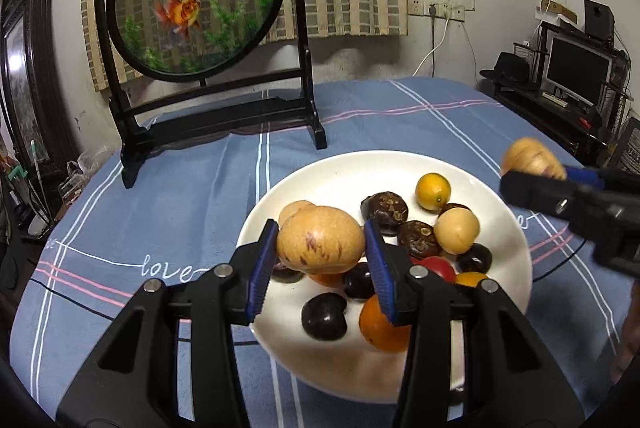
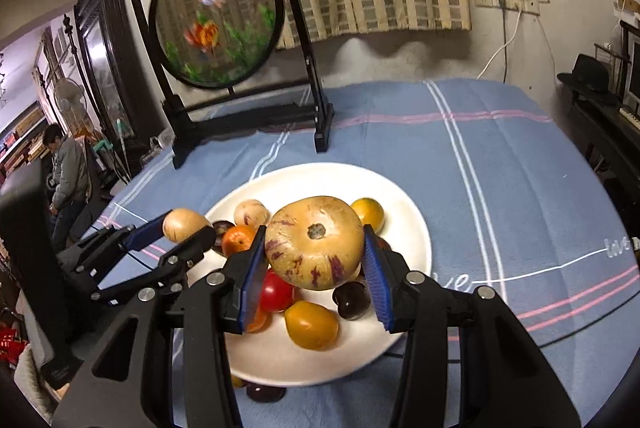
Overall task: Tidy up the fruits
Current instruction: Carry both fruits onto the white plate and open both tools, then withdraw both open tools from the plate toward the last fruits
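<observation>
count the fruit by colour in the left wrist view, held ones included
tan fruit: 4
orange or yellow fruit: 4
red fruit: 1
dark brown or purple fruit: 7
total: 16 in view; more may be hidden

both tools are clamped right now: left tool (image 1: 321, 255) reaching in from 6 o'clock, blue pads pinched tight, and right tool (image 2: 316, 260) closed the same, held level
</observation>
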A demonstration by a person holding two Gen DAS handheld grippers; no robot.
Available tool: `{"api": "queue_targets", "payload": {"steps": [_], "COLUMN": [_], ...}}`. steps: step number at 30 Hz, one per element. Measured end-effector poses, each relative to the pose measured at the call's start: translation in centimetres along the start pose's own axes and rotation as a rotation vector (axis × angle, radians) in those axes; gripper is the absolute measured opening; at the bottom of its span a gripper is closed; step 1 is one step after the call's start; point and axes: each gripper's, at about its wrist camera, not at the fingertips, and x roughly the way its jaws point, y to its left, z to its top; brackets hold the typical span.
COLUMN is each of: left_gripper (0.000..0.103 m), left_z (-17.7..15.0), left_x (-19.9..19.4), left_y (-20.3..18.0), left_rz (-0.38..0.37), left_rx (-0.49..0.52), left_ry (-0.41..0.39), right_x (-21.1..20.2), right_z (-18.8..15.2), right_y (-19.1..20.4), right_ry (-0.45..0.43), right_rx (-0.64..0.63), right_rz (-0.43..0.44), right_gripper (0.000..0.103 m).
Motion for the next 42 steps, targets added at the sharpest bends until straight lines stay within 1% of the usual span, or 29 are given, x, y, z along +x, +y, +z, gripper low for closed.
{"api": "queue_targets", "payload": {"steps": [2, 6, 15, 16, 17, 19, 20, 21, 23, 25, 27, 31, 35, 38, 42], "left_gripper": [0.045, 0.045, 0.045, 0.048, 0.056, 0.057, 0.062, 0.068, 0.075, 0.076, 0.081, 0.083, 0.085, 0.089, 0.089], "left_z": [0.1, 0.3, 0.6, 0.5, 0.5, 0.6, 0.7, 0.7, 0.7, 0.8, 0.7, 0.2, -0.8, -2.3, -4.2], "left_x": [0.5, 1.3, 3.0, 3.0, 2.9, 2.7, 2.7, 2.6, 2.3, 1.8, 1.0, -0.9, -3.2, -5.0, -6.2], "left_y": [0.2, 0.2, -0.1, -0.1, -0.1, -0.2, -0.1, 0.1, 0.7, 0.7, 0.4, -0.2, -0.3, -0.1, 0.0], "left_rz": [0.001, -0.003, -0.007, -0.002, 0.003, 0.025, 0.029, 0.034, 0.021, 0.015, 0.027, 0.033, 0.022, 0.020, 0.017], "left_rx": [-0.007, -0.002, 0.010, 0.009, 0.013, 0.020, 0.018, 0.005, -0.023, -0.020, -0.003, 0.026, 0.026, 0.020, 0.023], "left_ry": [0.003, 0.009, 0.028, 0.022, 0.014, -0.001, -0.002, -0.005, -0.014, -0.023, -0.048, -0.078, -0.094, -0.101, -0.078], "right_x": [1.2, 2.5, 4.1, 4.5, 4.7, 4.9, 4.8, 4.7, 4.1, 3.3, 2.4, 0.3, -1.9, -3.2, -4.4], "right_z": [-0.1, -0.1, 0.2, 0.1, 0.0, -0.1, -0.1, -0.1, 0.1, 0.1, 0.1, -0.6, -2.1, -3.6, -5.7], "right_y": [-0.1, 0.1, 0.2, 0.3, 0.3, 0.4, 0.4, 0.4, 0.3, 0.2, 0.1, 0.2, 0.5, 0.7, 1.0], "right_ry": [0.022, 0.038, 0.070, 0.082, 0.084, 0.083, 0.081, 0.076, 0.051, 0.030, 0.017, -0.015, -0.042, -0.045, -0.026], "right_rx": [-0.003, -0.017, -0.040, -0.049, -0.052, -0.060, -0.064, -0.064, -0.068, -0.068, -0.056, -0.027, -0.002, 0.013, 0.024], "right_rz": [-0.007, -0.020, -0.025, -0.025, -0.030, -0.035, -0.040, -0.052, -0.070, -0.067, -0.062, -0.043, -0.021, -0.011, 0.004], "right_gripper": [0.046, 0.046, 0.046, 0.046, 0.047, 0.049, 0.051, 0.055, 0.063, 0.063, 0.063, 0.063, 0.063, 0.063, 0.063]}}
